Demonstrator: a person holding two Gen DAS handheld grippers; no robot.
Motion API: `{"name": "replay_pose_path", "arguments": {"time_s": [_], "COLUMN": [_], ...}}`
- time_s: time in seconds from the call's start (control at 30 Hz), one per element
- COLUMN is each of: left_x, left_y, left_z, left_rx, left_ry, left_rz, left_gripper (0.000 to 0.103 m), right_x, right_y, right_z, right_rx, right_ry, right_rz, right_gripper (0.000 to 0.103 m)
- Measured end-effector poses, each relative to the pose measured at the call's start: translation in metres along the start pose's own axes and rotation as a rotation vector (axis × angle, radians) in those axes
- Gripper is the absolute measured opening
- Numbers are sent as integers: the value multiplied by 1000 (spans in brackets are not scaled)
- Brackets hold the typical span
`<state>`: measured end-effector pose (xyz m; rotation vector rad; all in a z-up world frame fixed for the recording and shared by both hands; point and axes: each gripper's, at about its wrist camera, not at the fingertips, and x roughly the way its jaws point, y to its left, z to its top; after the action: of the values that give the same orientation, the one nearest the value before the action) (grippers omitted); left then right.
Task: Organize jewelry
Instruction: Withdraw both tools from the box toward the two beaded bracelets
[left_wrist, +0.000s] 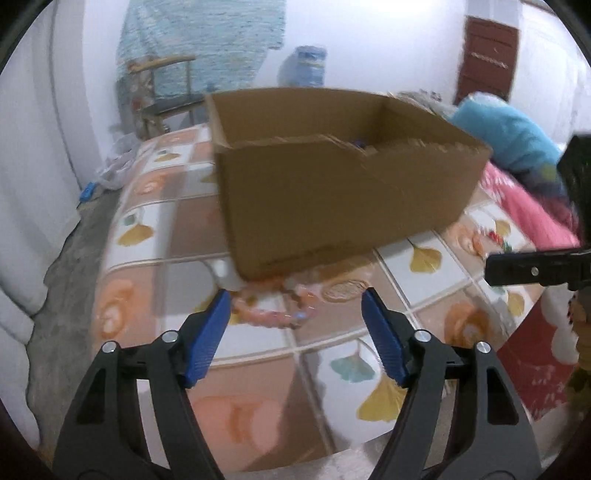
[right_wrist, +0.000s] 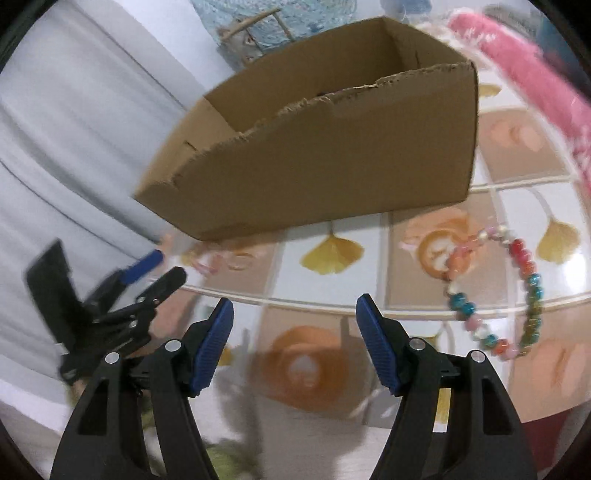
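Observation:
An open brown cardboard box (left_wrist: 343, 192) stands on the patterned tablecloth; it also shows in the right wrist view (right_wrist: 332, 155). A pink-orange bead bracelet (left_wrist: 273, 310) lies just in front of the box, between and slightly beyond my open left gripper (left_wrist: 295, 301) fingertips. A multicoloured bead bracelet (right_wrist: 517, 291) lies on the cloth to the right of my open, empty right gripper (right_wrist: 295, 306). The left gripper appears at the left of the right wrist view (right_wrist: 147, 273), and the right gripper's finger (left_wrist: 535, 271) at the right edge of the left wrist view.
The tablecloth (left_wrist: 424, 258) has leaf and flower squares. A pink blanket (left_wrist: 524, 206) and a blue pillow (left_wrist: 509, 136) lie to the right. A wooden chair (left_wrist: 162, 92) stands behind. The bed's left edge drops to a grey floor (left_wrist: 74, 266).

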<state>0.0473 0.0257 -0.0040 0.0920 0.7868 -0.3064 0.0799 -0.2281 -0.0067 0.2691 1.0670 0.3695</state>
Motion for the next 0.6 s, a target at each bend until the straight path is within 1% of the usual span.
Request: {"name": "replay_pose_path", "arguments": {"time_s": [0.07, 0.1, 0.17, 0.27, 0.3, 0.4, 0.43, 0.53, 0.6], "left_x": [6, 9, 11, 15, 17, 23, 25, 28, 29], "left_y": [-6, -8, -9, -6, -5, -4, -5, -7, -8], "left_z": [-2, -3, -3, -5, -5, -6, -6, -6, -5], "left_rx": [33, 46, 48, 36, 32, 25, 26, 40, 43], "left_ry": [8, 11, 18, 22, 25, 40, 45, 43, 43], "left_rz": [13, 17, 12, 2, 1, -5, -4, 5, 7], "left_gripper": [61, 57, 54, 49, 49, 47, 47, 47, 47], "right_x": [-1, -3, -6, -3, 2, 12, 14, 17, 15], "right_y": [-4, -8, -15, -25, -30, -39, -42, -46, -47], "right_z": [1, 3, 6, 12, 13, 17, 18, 20, 20], "right_rx": [-27, -35, -40, -39, -35, -15, -12, -16, -12], "right_ry": [-28, -43, -61, -53, -43, -10, -10, -4, 0], "right_rz": [-76, -108, -149, -200, -212, -219, -225, -223, -205], "right_gripper": [67, 67, 67, 66, 60, 50, 49, 42, 35]}}
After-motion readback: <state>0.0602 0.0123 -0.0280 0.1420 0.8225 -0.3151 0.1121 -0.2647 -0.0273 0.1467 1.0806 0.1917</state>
